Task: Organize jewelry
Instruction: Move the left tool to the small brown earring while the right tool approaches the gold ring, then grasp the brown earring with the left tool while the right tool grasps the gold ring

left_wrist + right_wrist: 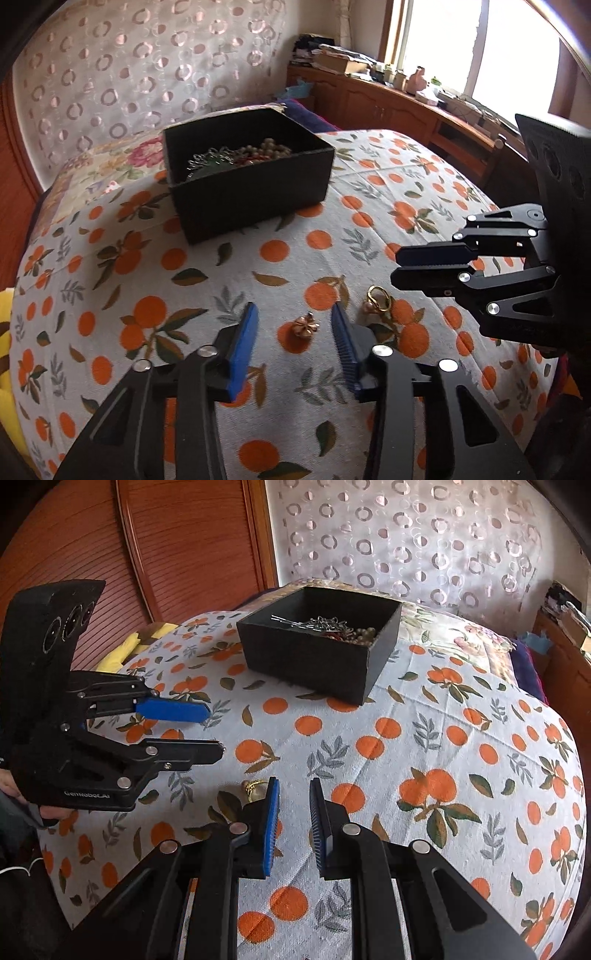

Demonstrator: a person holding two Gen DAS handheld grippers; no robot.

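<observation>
The left gripper (293, 319) hangs low over the cloth with its jaws spread, and a small rose-gold flower charm (303, 327) lies on the cloth between the two blue pads, touched by neither. That straddle looks deliberate: the pads are set to either side so a squeeze would catch the charm from both flanks. The right gripper (294, 788) has its jaws narrowed but not meeting, with only printed cloth showing in the gap; it holds nothing. In the left wrist view it reaches in from the right, its tips near a gold ring (378, 299) that lies just beside the charm, probably waiting its turn for that piece.

Both loose pieces lie on the near part of the orange-print cloth (258, 258), well apart from the black box (251, 199) farther back. The box is open-topped and already holds beads (267, 147), a chain and pins in a heap, so it seems to be where the loose pieces are meant to go. Behind it hangs a curtain with a ring pattern (147, 66).
</observation>
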